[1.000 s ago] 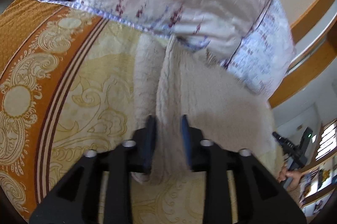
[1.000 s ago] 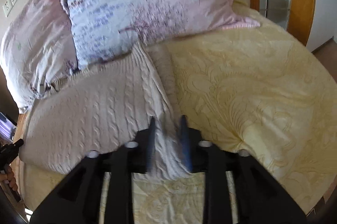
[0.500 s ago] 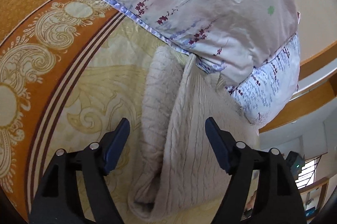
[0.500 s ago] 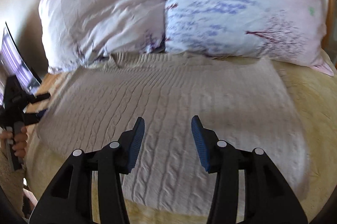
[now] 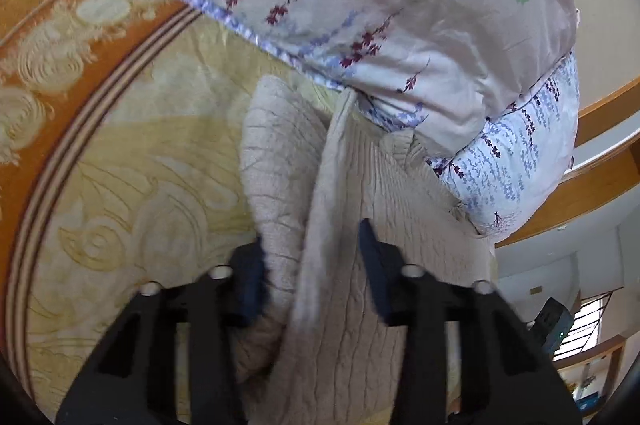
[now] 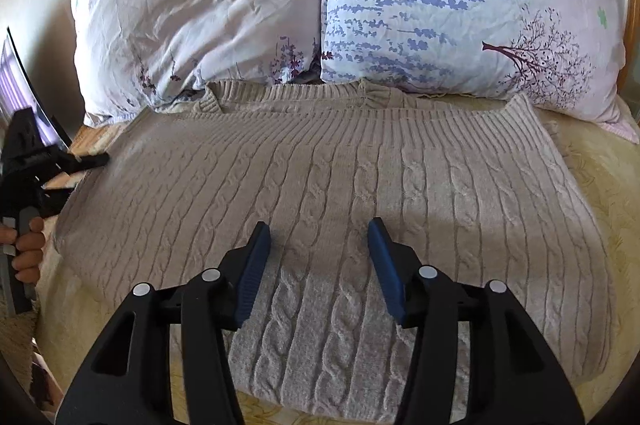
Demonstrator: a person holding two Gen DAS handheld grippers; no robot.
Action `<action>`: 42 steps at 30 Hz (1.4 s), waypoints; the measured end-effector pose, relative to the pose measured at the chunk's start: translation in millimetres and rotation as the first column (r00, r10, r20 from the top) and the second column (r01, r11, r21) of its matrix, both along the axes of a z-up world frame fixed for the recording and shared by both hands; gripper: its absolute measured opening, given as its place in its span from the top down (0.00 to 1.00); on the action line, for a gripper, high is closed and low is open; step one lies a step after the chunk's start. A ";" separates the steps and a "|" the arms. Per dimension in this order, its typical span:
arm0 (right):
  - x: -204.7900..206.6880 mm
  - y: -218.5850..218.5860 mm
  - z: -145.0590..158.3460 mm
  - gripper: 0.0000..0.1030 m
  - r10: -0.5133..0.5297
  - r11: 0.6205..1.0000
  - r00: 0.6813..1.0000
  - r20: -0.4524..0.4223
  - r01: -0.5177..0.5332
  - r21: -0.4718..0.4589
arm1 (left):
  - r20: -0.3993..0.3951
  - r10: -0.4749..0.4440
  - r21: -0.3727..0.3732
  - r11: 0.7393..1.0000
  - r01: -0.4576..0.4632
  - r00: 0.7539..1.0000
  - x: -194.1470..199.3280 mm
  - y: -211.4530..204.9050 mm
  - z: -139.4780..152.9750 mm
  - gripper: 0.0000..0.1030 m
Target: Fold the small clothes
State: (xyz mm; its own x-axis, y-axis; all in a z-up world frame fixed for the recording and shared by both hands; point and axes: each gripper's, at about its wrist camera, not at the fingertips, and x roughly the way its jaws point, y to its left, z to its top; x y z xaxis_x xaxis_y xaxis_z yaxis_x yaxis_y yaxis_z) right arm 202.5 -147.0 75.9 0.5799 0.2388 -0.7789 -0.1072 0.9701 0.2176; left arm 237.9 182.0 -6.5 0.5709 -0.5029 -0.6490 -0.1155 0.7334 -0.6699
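A cream cable-knit sweater (image 6: 340, 193) lies folded on the bed, its ribbed hem against the pillows. My right gripper (image 6: 319, 237) is open and empty, hovering over the sweater's middle. In the left wrist view, my left gripper (image 5: 310, 241) is open, its jaws on either side of the sweater's (image 5: 352, 297) raised left edge, with the sleeve fold (image 5: 276, 165) beside it. The left gripper also shows at the left edge of the right wrist view (image 6: 36, 165), held in a hand.
Two floral pillows (image 6: 460, 5) (image 6: 200, 13) stand at the head of the bed, right behind the sweater. The yellow and orange patterned bedspread (image 5: 120, 165) surrounds it. A wooden bed frame (image 5: 600, 185) lies at the right.
Both grippers let go of the sweater and opened. The right gripper swung round over the sweater's middle. The left gripper's jaws have since narrowed around the sweater's left edge.
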 end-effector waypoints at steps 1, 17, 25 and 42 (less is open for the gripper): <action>-0.2 -1.6 0.9 0.46 -0.005 1.000 1.000 -0.001 0.005 0.014 | -0.001 -0.002 0.005 1.000 0.002 1.000 0.3 -1.3 -0.5 0.77; -39.3 -83.2 31.0 0.46 -0.169 0.971 0.984 0.062 0.155 0.181 | 0.227 -0.063 -0.113 0.989 0.091 0.972 -0.6 -76.6 88.5 0.85; -60.3 -129.1 30.2 0.46 -0.260 0.946 0.962 0.082 0.237 0.220 | 0.257 -0.221 -0.101 0.962 0.253 0.941 15.6 -195.2 103.7 0.86; -51.8 -191.8 32.3 0.46 -0.211 0.845 0.977 -0.027 0.196 0.498 | 0.301 -0.329 0.017 0.940 0.340 0.895 -6.2 -251.4 97.4 0.29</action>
